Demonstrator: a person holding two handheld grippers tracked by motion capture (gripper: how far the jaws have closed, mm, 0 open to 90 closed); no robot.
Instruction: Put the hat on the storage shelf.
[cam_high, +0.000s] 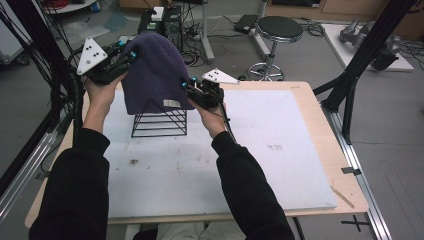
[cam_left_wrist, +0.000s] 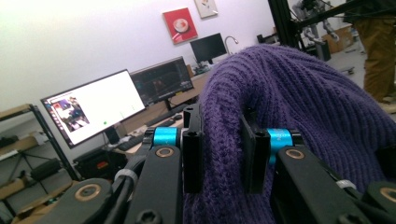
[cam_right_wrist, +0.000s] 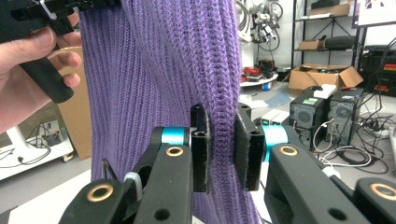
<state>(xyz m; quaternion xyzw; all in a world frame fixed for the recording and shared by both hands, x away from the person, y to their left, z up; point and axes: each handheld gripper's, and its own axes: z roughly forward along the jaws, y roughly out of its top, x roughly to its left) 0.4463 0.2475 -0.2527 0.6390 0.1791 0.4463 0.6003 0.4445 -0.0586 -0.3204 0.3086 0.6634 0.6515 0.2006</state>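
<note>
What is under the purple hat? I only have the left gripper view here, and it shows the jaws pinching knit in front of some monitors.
Observer: A black wire rack stands on the white table mat; the purple hat hangs over its peak, with the hem draped across the top of the rack.
Operator: Is the other gripper holding the hat too?
Observer: Yes. In its own view the right gripper is shut on a fold of the knit.
Operator: Where do the two grips sit on the hat?
Observer: From above, the left gripper holds the upper left edge, and the right one grips the lower right edge near a small pale label.
</note>
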